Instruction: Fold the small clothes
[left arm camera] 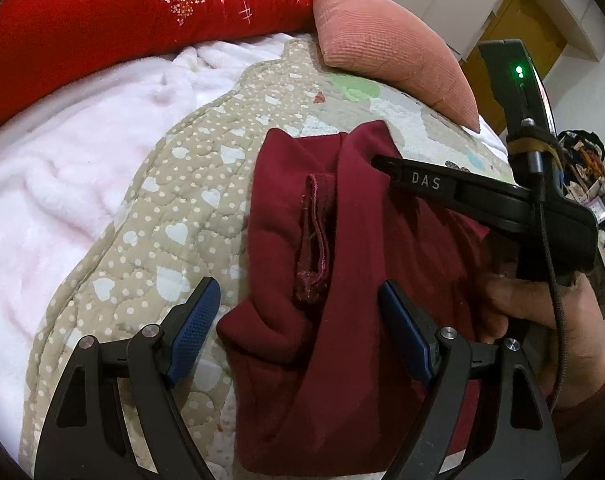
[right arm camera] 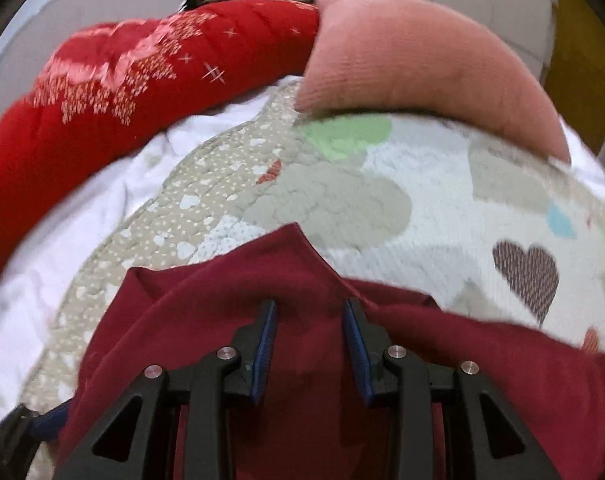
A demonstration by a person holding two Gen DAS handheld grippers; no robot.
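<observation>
A dark red garment [left arm camera: 342, 280] lies partly folded on a quilted heart-print mat [left arm camera: 162, 208], with a seam flap standing up along its middle. My left gripper [left arm camera: 298, 312] is open above its near left part, holding nothing. The right gripper's finger [left arm camera: 422, 180] reaches in from the right and rests on the garment's far fold. In the right wrist view the right gripper [right arm camera: 310, 312] sits low over the garment [right arm camera: 222, 312] with its blue pads part open, cloth lying between and beneath them. The view is blurred, so a grip is unclear.
A red floral quilt [left arm camera: 102, 12] and a pink ribbed cushion [left arm camera: 382, 44] lie at the far side. A white fleece blanket [left arm camera: 62, 160] lies left of the mat. Shelves with clutter [left arm camera: 586, 168] stand at the far right.
</observation>
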